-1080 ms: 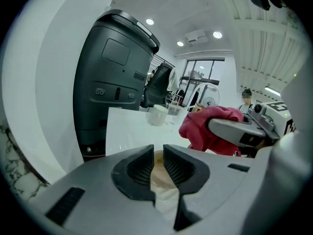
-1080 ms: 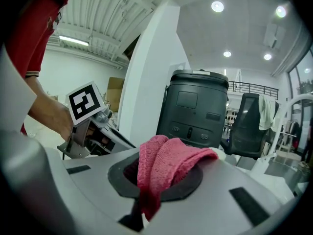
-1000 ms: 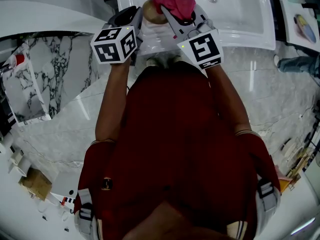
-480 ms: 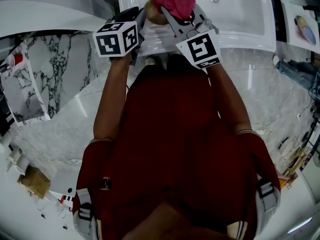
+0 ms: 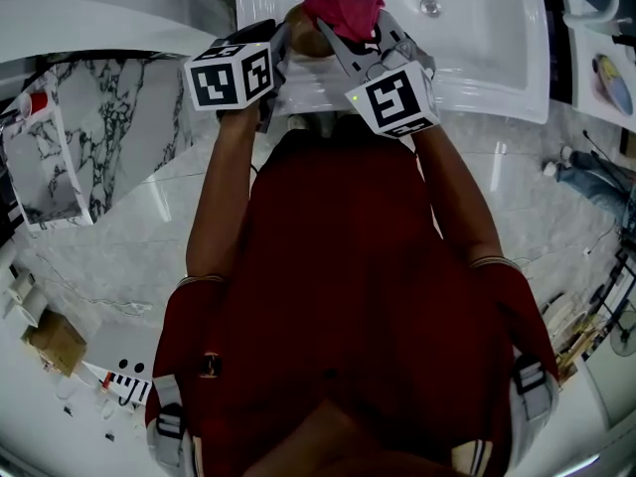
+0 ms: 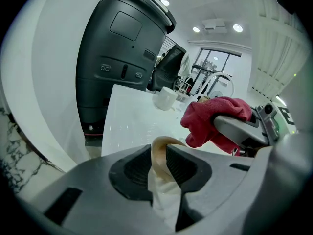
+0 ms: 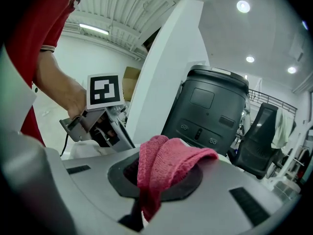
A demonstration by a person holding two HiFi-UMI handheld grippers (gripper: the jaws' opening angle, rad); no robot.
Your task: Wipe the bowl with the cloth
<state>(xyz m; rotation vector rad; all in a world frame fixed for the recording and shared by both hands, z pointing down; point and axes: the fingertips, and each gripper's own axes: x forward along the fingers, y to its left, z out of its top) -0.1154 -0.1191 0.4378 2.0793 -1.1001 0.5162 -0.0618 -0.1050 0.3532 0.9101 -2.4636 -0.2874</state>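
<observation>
1. Bowl (image 5: 307, 36) first: a tan-rimmed one, up in the air over the near edge of the white basin (image 5: 487, 53), right in front of the person's red shirt (image 5: 348, 296).
2. In the left gripper view the left gripper (image 6: 159, 166) has its jaws nearly together, nipping the bowl's thin rim, with the pale wall of the bowl running down between the two dark pads.
3. The cloth (image 5: 344, 10), pink-red and knitted, sits bunched at the top of the bowl, touching it on the head view.
4. The right gripper (image 7: 150, 176) has its jaws closed on a fold of that cloth; the fold drapes over the pads and a tail hangs down through the narrow slot between them.
5. From the left gripper view, the right gripper comes in from the right side with the cloth wadded at its tip, just above and beyond the bowl's rim.
6. From the right gripper view, the left gripper shows at the left under its marker cube (image 7: 104, 91), with a hand (image 7: 73, 102) wrapped around it.
7. On the head view the two grippers angle in toward each other, tips close together at the bowl.
8. The basin is white with a round drain (image 5: 429, 6) towards the far side; a white cup (image 6: 165, 98) stands farther back.
9. Around it: a tall dark grey machine (image 7: 210, 109), a black office chair (image 7: 259, 138), round ceiling lights (image 7: 243, 6), and pale marbled floor (image 5: 556, 197) below.
</observation>
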